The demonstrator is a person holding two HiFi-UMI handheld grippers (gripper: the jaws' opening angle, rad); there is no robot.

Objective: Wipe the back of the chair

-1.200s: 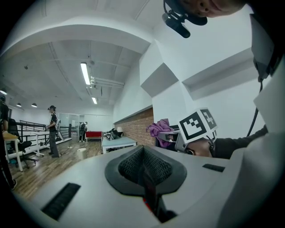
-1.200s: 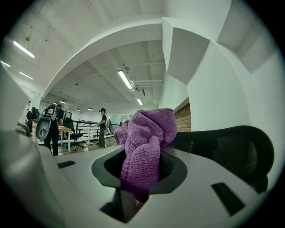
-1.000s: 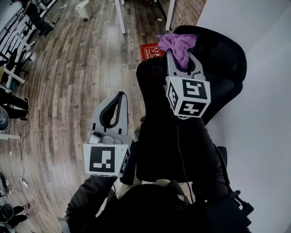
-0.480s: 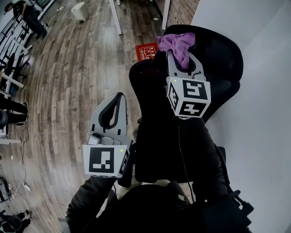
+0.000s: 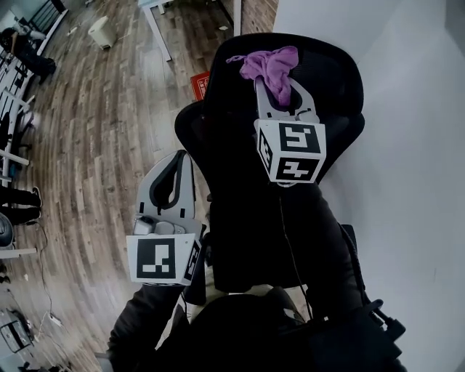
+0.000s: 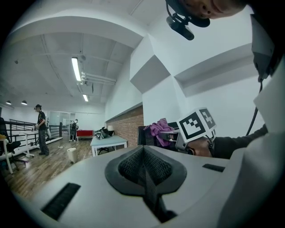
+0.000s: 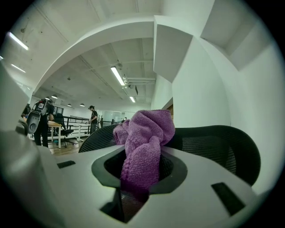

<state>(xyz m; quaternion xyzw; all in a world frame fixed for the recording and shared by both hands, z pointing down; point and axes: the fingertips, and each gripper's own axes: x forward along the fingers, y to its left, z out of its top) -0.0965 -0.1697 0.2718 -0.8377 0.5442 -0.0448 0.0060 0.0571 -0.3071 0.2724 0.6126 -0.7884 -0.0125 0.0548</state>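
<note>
A black mesh office chair (image 5: 240,152) stands in front of me, its curved back (image 7: 209,142) rising beside the white wall. My right gripper (image 5: 280,98) is shut on a bunched purple cloth (image 5: 270,67), held at the top of the chair back; the cloth (image 7: 144,147) fills the space between the jaws in the right gripper view. My left gripper (image 5: 174,178) hangs to the left of the chair, shut with nothing in it. From the left gripper view I see the cloth (image 6: 156,130) and the right gripper's marker cube (image 6: 196,127).
A white wall (image 5: 414,160) runs close along the chair's right side. Wooden floor (image 5: 94,145) spreads to the left, with a white table (image 5: 156,14), a red box (image 5: 198,86) and a small white bin (image 5: 102,30). People stand far off by railings (image 6: 40,129).
The view has shifted so the chair and cloth sit further left and higher. The right gripper with the cloth stays at the top of the chair back; the left gripper has hardly moved.
</note>
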